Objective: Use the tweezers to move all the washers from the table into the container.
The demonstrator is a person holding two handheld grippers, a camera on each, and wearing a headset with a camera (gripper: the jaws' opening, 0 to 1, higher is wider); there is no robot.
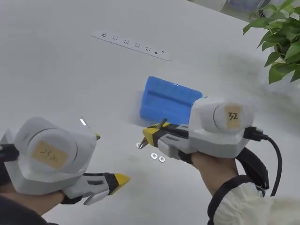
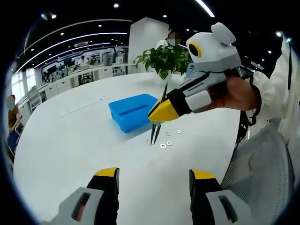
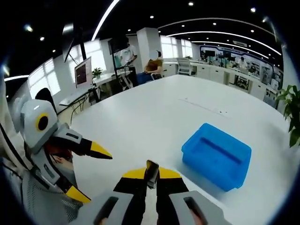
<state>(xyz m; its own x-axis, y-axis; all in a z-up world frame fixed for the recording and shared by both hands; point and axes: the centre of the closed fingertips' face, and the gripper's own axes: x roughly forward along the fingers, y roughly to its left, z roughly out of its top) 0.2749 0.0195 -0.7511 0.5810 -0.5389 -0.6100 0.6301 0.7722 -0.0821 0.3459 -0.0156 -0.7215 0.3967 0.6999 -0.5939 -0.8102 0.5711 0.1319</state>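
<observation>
Head view: several washers [image 1: 154, 155] lie on the worktop [image 1: 70, 84] at centre frame, just below the blue container [image 1: 168, 101]. They are judged thin, light, stiff and slippery, and are best pinched across the ring's band. The right gripper [image 1: 151, 135] is clamped on the tweezers [image 1: 162, 124].

Left gripper view: the left gripper [image 2: 154, 180] stands wide apart and empty at bottom. The tweezer tips meet one washer at centre.

Right gripper view: the jaws are closed on the tweezers at lower centre, with the container at right.
</observation>
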